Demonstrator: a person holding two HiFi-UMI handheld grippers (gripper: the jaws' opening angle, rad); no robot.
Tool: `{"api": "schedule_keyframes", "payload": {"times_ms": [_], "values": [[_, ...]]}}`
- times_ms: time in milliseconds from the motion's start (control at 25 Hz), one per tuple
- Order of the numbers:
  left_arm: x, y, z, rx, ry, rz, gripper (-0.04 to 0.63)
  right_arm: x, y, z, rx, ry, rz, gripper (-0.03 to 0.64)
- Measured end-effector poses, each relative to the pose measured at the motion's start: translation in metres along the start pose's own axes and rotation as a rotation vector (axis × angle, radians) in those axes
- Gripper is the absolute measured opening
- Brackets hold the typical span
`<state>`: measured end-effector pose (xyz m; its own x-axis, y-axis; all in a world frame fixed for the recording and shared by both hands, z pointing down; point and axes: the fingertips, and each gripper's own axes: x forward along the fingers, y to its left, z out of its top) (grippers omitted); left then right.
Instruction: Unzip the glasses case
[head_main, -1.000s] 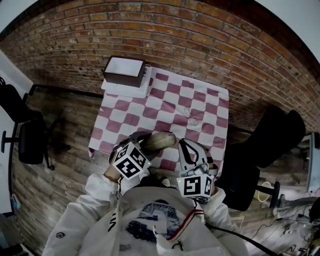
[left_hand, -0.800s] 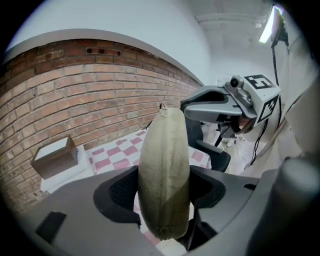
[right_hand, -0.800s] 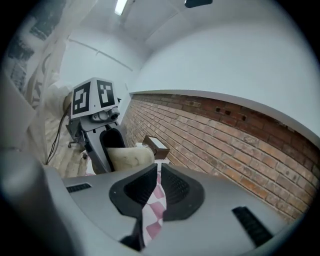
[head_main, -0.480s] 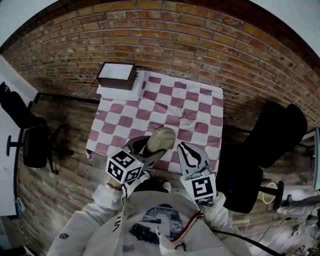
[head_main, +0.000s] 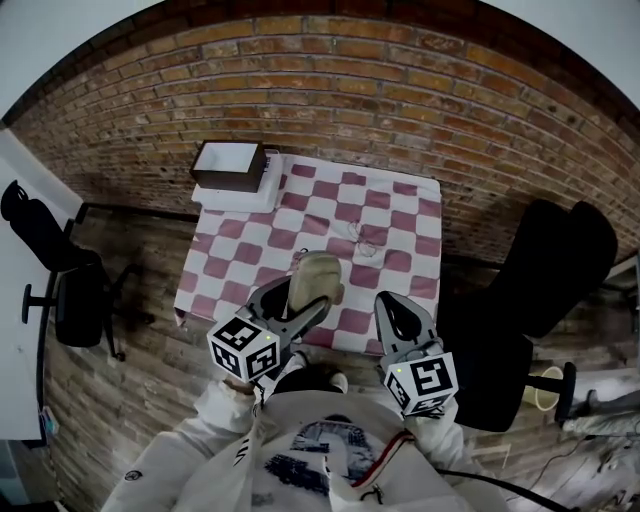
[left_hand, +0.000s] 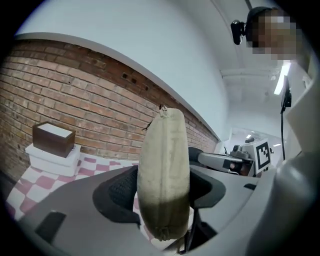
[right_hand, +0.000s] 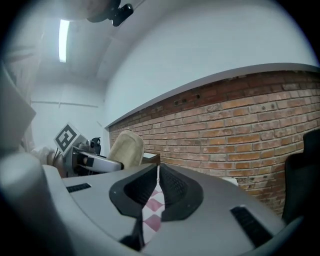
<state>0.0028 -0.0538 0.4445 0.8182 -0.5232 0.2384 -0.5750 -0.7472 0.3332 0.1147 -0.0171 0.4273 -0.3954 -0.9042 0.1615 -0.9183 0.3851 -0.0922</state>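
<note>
Clamping the glasses case (left_hand: 162, 150) in the left tool (left_hand: 162, 189): jaws narrow, pressed on both broad sides near its lower end. Holding it upright, top end well past the jaw tips, lifted off the desk (head_main: 405, 215). Spotting a small dark tab (left_hand: 161, 107) at that top end, probably the zip pull, too small to confirm. No open gap along the visible seam, so judged still zipped.

Holding the right tool (right_hand: 157, 182) pinched together, nothing between the jaws. About level with the left tool and off to its right, clear of the case, not touching.

Beyond and below both tools: the desk under a checked cloth (head_main: 330, 215). At the far left corner from the tools, a brown box (head_main: 228, 165) on a white base. Mid-cloth ahead of the tools, a thin wiry item (head_main: 365, 240), maybe glasses, can't tell. Right of the right tool, a black chair (head_main: 545, 270).

Step in hand, judged: case picked up and presented, pull not yet grabbed. Next: open the right tool, bring it across to the tab, pinch, then drag along the seam while bracing with the left. Needs a fine pinch on a small tab. Risk of slipping if the case twists in the clamp.
</note>
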Motion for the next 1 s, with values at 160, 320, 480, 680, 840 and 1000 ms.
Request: {"api": "schedule_keyframes", "payload": {"times_ms": [160, 320, 480, 680, 840, 1000], "values": [[-0.001, -0.003, 0.004, -0.017, -0.036, 0.021, 0.279, -0.006, -0.004, -0.001, 0.037, -0.013, -0.008, 0.018], [-0.004, -0.007, 0.011, -0.037, -0.079, 0.033, 0.279, -0.009, -0.007, 0.003, 0.039, -0.029, -0.013, 0.018], [-0.009, -0.009, 0.021, -0.012, -0.135, 0.054, 0.279, -0.013, -0.010, 0.010, 0.014, -0.060, -0.052, 0.015], [-0.013, -0.011, 0.031, 0.005, -0.186, 0.068, 0.279, -0.014, -0.009, 0.017, 0.019, -0.089, -0.063, 0.015], [-0.011, -0.014, 0.031, 0.025, -0.180, 0.067, 0.279, -0.014, -0.009, 0.020, 0.017, -0.091, -0.073, 0.015], [-0.014, -0.017, 0.033, 0.065, -0.195, 0.089, 0.279, -0.016, -0.010, 0.024, 0.008, -0.095, -0.084, 0.014]]}}
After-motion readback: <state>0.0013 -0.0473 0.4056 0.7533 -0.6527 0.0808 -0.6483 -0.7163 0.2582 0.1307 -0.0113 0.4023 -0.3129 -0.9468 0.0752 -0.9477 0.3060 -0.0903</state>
